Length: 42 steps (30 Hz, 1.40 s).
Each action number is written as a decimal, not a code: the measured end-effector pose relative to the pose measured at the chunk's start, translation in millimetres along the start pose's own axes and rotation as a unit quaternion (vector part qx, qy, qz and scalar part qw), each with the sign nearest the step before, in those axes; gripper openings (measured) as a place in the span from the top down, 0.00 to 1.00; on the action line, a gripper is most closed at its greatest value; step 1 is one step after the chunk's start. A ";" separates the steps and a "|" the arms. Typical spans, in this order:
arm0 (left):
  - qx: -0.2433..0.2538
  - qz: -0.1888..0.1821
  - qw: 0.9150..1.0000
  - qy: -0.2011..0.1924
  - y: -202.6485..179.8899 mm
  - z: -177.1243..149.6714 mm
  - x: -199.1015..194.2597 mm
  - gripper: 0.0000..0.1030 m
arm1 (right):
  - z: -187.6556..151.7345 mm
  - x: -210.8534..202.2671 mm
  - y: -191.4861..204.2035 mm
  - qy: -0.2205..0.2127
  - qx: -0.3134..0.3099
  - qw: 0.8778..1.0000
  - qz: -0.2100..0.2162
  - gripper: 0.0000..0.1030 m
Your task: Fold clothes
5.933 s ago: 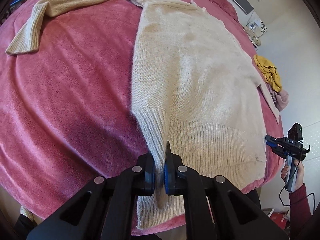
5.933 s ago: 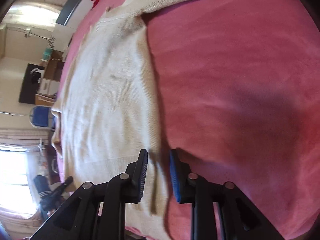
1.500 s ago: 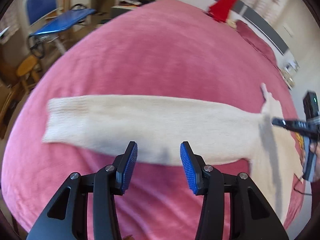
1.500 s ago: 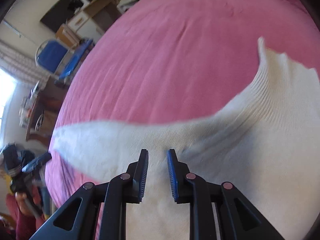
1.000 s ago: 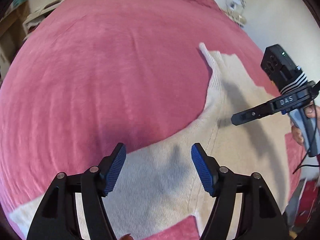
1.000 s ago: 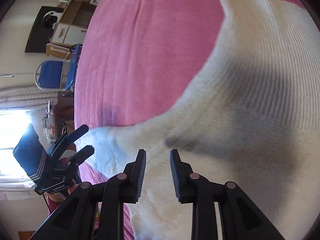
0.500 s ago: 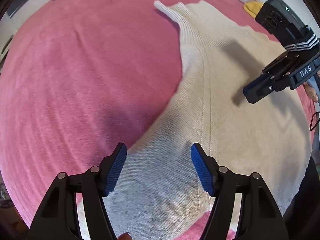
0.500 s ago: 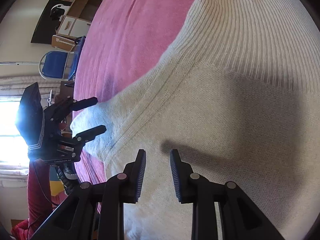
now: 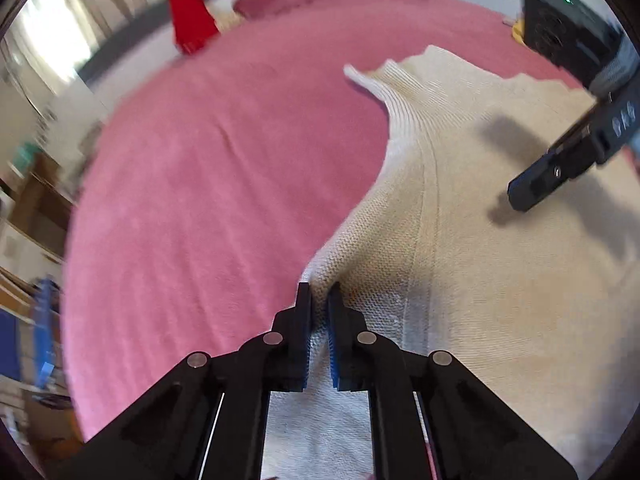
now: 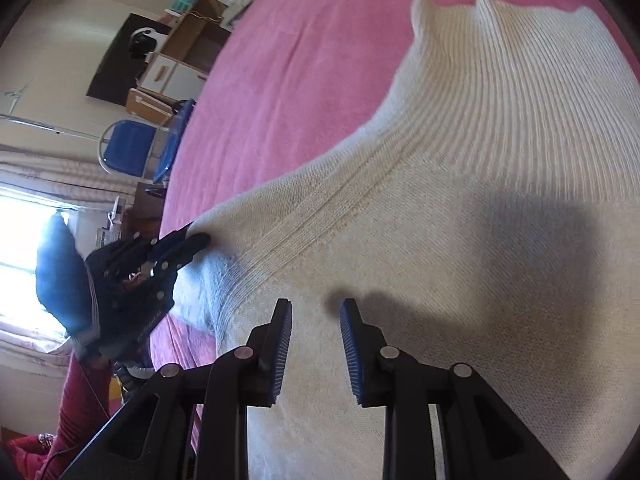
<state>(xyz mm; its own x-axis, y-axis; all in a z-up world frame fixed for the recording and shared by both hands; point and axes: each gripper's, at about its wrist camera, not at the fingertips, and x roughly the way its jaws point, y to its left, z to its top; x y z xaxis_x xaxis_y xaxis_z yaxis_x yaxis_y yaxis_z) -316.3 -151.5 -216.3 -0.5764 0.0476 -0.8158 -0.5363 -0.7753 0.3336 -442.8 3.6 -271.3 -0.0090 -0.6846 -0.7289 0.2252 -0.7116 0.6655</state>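
Fingers of the left gripper (image 9: 319,300) are closing on the cream knit sweater's (image 9: 460,264) edge on the pink plush bed (image 9: 224,184). Only the right wrist view shows the right gripper (image 10: 316,314) part-open above ribbed knit, empty.

Left gripper (image 9: 319,294) angled downward, jaws closing, knit fabric pinched between blue pads. Right gripper (image 10: 316,312) angled downward, jaws parted, nothing between them. Red sleeve (image 10: 76,412) behind left gripper.
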 end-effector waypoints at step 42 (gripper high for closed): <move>-0.453 -0.060 0.884 0.100 94.0 -194.9 -10.2 0.59 | -85.8 140.5 100.4 0.167 -0.014 0.986 0.014 0.73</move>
<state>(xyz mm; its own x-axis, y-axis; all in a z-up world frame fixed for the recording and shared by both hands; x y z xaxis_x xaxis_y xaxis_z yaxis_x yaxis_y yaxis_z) -240.7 -347.6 -268.7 -0.3793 0.1224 -0.9171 0.1793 -0.9627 -0.2027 -337.9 -150.4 -320.7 0.3180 -0.6104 -0.7255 0.2467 -0.6856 0.6849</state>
